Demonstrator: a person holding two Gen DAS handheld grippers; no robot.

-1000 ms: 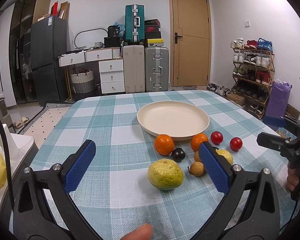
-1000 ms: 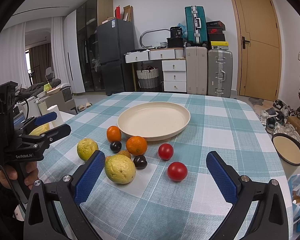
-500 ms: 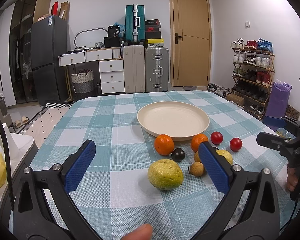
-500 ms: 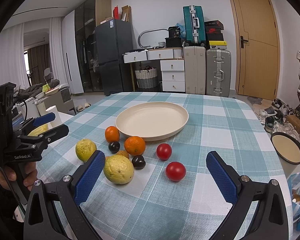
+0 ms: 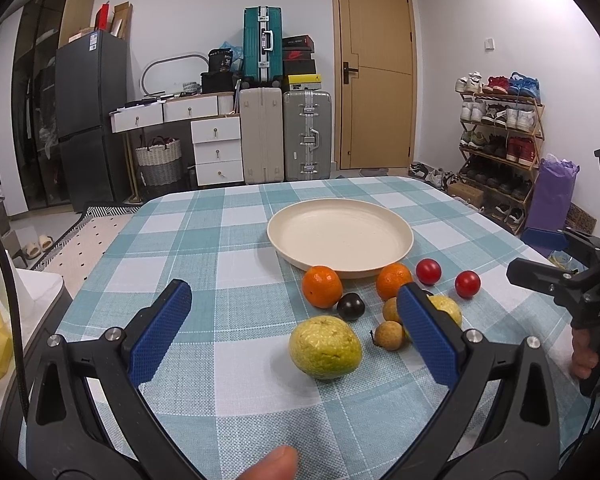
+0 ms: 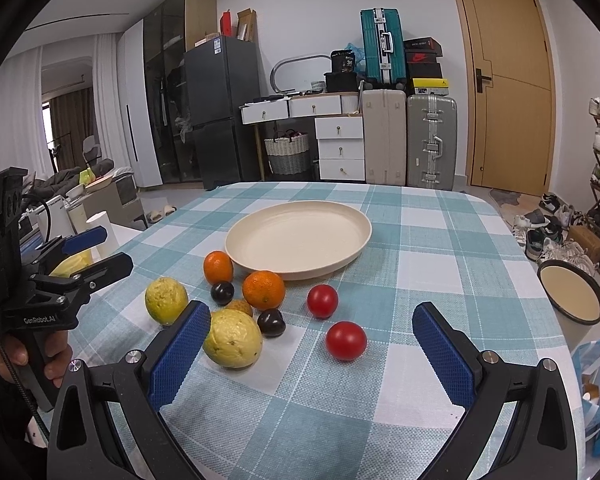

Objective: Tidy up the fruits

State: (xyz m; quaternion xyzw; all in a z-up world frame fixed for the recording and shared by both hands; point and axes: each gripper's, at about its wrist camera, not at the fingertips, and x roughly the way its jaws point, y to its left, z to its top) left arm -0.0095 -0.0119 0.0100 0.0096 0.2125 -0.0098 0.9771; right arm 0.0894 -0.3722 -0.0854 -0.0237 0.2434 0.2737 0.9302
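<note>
- Left wrist view: a table with a teal-and-white checked cloth (image 5: 228, 240) carries an empty cream plate (image 5: 340, 240) towards its far side, and the fruit lies in a loose cluster just in front of the plate's near rim.
- Behind the table stand suitcases (image 5: 284, 136), a white drawer unit (image 5: 216, 148), a dark fridge (image 5: 88, 120), a wooden door (image 5: 374, 68) and a shoe rack (image 5: 500, 136).
- The left gripper (image 5: 296, 312) hangs above the cloth with its blue-padded fingers spread wide and nothing between them.
- A large yellow-green fruit (image 5: 325, 347) sits between the fingers, nearer the right-hand one, touching neither.
- That right-hand finger hides part of a yellow fruit (image 5: 446, 309); two small brown fruits (image 5: 389, 335) lie just left of it.
- Two oranges (image 5: 322, 286), a dark plum (image 5: 351, 306) and two red tomatoes (image 5: 467, 283) lie beyond the fingertips.
- Right wrist view: the right gripper (image 6: 312, 322) is also spread wide and empty above the cloth.
- One red tomato (image 6: 346, 340) lies between its fingers, clear of both.
- The yellow fruit (image 6: 233, 338) sits just beside the left-hand pad; I cannot tell whether it touches.
- The left gripper (image 6: 80, 260), held in a hand, stands at the left edge.
</note>
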